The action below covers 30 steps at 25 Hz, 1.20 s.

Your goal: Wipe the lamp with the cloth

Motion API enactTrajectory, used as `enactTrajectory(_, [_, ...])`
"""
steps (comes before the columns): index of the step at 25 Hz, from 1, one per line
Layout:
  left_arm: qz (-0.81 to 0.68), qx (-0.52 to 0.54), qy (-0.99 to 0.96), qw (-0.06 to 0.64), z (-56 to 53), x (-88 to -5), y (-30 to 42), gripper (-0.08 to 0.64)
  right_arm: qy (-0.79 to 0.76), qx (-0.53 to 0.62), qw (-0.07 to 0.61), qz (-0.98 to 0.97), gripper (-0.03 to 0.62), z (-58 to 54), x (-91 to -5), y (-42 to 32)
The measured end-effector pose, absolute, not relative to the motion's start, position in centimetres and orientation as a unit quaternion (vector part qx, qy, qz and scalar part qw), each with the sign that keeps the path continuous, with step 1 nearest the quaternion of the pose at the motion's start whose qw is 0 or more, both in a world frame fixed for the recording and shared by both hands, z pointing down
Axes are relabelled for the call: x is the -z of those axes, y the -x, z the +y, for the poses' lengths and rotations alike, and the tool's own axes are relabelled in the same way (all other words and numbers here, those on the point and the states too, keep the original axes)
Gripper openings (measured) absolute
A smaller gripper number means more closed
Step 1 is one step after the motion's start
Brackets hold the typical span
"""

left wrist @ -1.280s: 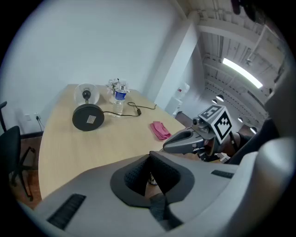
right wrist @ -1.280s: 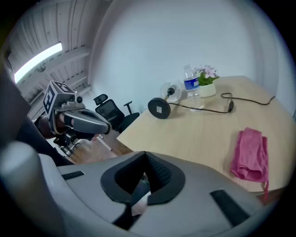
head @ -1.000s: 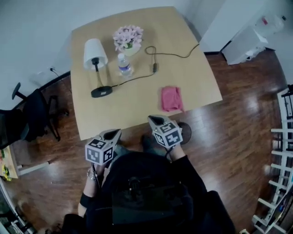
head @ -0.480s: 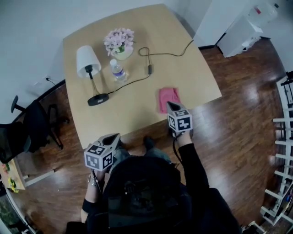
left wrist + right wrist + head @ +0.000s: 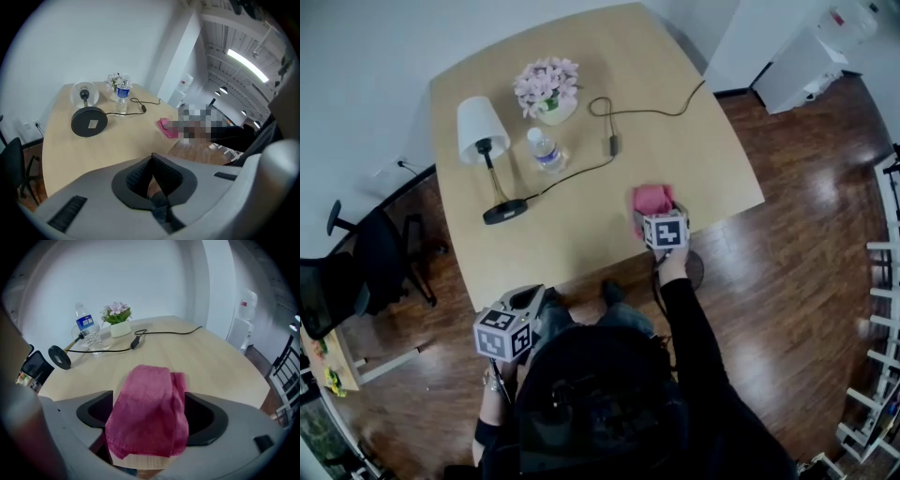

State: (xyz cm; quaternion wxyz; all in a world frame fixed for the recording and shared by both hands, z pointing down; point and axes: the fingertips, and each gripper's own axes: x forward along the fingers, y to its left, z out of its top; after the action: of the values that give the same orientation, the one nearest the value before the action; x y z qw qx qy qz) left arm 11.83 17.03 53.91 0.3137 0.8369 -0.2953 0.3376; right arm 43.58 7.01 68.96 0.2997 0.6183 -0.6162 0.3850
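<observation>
one pink cloth (image 5: 652,198) lies near the front edge of the tabletop (image 5: 581,230), between the jaws of the right gripper (image 5: 150,417), which have just been opening wide and don't press it. the left gripper (image 5: 152,182) is closed and empty. one lamp (image 5: 482,132), one bottle (image 5: 546,150) and one flowerpot (image 5: 547,90) stand well apart from the cloth.

Left gripper (image 5: 152,176): fingers closed together with nothing between them, held close to the torso, angled down. Right gripper (image 5: 150,420): arm stretched forward, pointing steeply down. Its fingers have just been opening and stand wide. The cloth (image 5: 147,404) lies between them, unpinched.
</observation>
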Motion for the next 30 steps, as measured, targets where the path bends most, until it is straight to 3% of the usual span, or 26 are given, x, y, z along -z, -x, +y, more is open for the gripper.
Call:
enactTrajectory(4, [-0.301, -0.340, -0.831, 0.321, 16.8, -54.2, -11.5, 0.003, -0.619, -0.395, 0.319, -0.599, 0.515, 6.5, -70.1, -43.8])
enactTrajectory(12, [-0.303, -0.342, -0.827, 0.328, 16.0, -54.7, -11.2, 0.003, -0.632, -0.386, 0.343, -0.577, 0.512, 6.3, -70.7, -44.7])
enactTrajectory(14, [-0.301, -0.341, -0.828, 0.329, 15.8, -54.7, -11.3, 0.003, -0.632, -0.386, 0.350, -0.574, 0.475, 6.5, -70.8, -44.6])
enactTrajectory(16, [-0.299, -0.340, -0.829, 0.329, 15.7, -54.8, -11.3, 0.003, -0.630, -0.387, 0.356, -0.571, 0.385, 6.7, -70.8, -44.4])
enactTrajectory(20, [-0.298, -0.338, -0.830, 0.329, 15.4, -54.7, -11.2, 0.003, -0.626, -0.382, 0.359, -0.578, 0.328, 6.6, -70.3, -43.9])
enactTrajectory(24, [-0.297, -0.335, -0.832, 0.328, 15.0, -54.5, -10.9, 0.003, -0.619, -0.379, 0.349, -0.593, 0.207, 6.0, -69.6, -43.1])
enactTrajectory(30, [-0.298, -0.320, -0.837, 0.329, 14.3, -53.9, -9.9, 0.003, -0.589, -0.415, 0.330, -0.610, 0.133, 6.1, -69.6, -41.1])
